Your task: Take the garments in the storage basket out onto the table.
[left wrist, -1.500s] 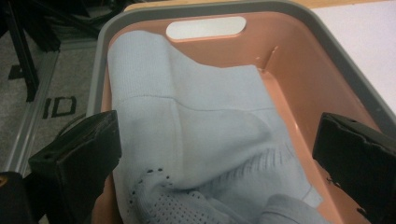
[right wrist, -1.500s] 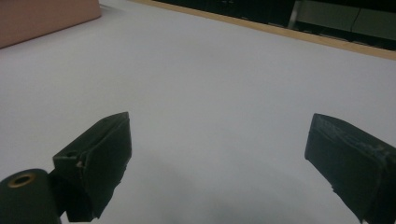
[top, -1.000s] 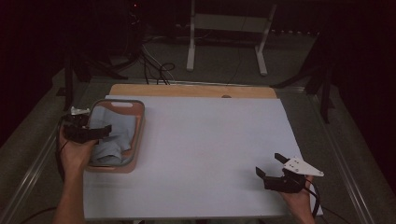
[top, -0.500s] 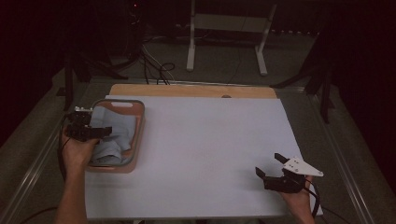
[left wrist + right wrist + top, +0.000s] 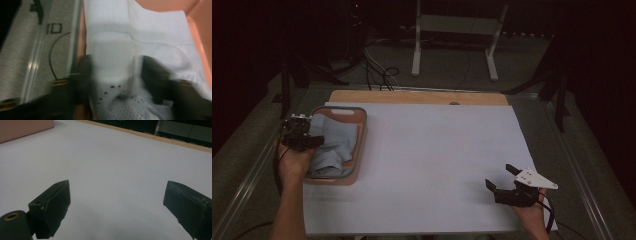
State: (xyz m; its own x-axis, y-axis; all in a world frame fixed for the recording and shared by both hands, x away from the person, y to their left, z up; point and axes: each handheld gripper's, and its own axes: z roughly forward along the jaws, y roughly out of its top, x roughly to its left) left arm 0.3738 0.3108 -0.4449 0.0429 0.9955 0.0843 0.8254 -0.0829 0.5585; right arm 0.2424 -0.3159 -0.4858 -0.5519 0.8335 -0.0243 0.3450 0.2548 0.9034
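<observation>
White cloth (image 5: 110,65) lies bunched in pink tray (image 5: 361,150) at bench's left edge, directly under left tool (image 5: 301,140). Its jaws, just closing, pinch cloth fold between them. Right tool (image 5: 504,187) rests gaping, holding nothing, well apart near bench's right corner.

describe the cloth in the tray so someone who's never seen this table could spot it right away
Start from the big white sheet covering the table; at its left edge sits an orange-brown tray with a grey rim. The pale blue-white garment lies bunched inside it, ribbed in one part and dotted with small holes in another. It is the only soft thing here, and the left gripper, whose jaws have just been closing, has a fold of it between them.
</observation>
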